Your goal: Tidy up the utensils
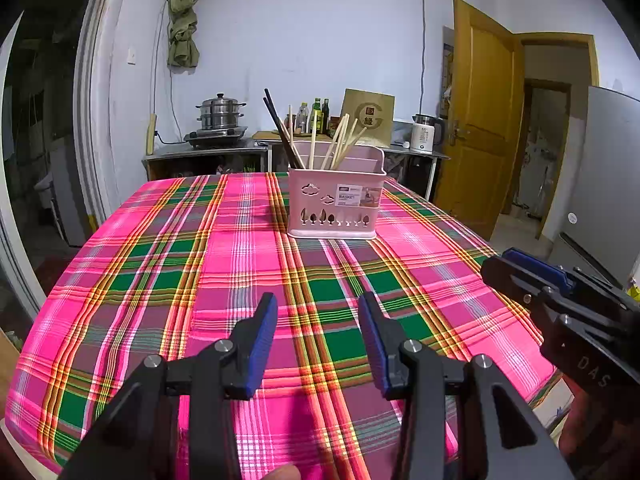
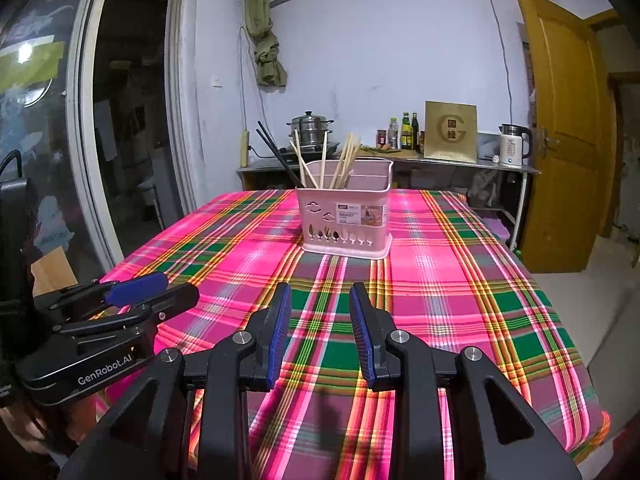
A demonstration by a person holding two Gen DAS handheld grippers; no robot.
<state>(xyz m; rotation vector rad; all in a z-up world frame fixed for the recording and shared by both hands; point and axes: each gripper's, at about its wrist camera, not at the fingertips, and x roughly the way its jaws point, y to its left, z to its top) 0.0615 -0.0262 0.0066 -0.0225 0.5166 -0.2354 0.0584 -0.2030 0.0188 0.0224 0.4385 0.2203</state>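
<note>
A pink plastic utensil basket [image 1: 336, 204] stands on the plaid tablecloth [image 1: 200, 280] toward the far side; it also shows in the right wrist view [image 2: 346, 220]. Several pale wooden chopsticks [image 1: 340, 142] and two dark chopsticks [image 1: 280, 128] stand upright in its left part; the same chopsticks [image 2: 344, 160] show in the right wrist view. My left gripper [image 1: 318, 308] is open and empty, low over the near part of the cloth. My right gripper [image 2: 320, 300] is open and empty beside it; it also shows in the left wrist view [image 1: 520, 272].
A counter along the back wall holds a steamer pot [image 1: 220, 114], bottles [image 1: 318, 114], a brown board [image 1: 368, 118] and a white kettle [image 1: 426, 134]. A wooden door [image 1: 484, 120] stands open at right. The table's right edge [image 2: 568, 320] drops to the floor.
</note>
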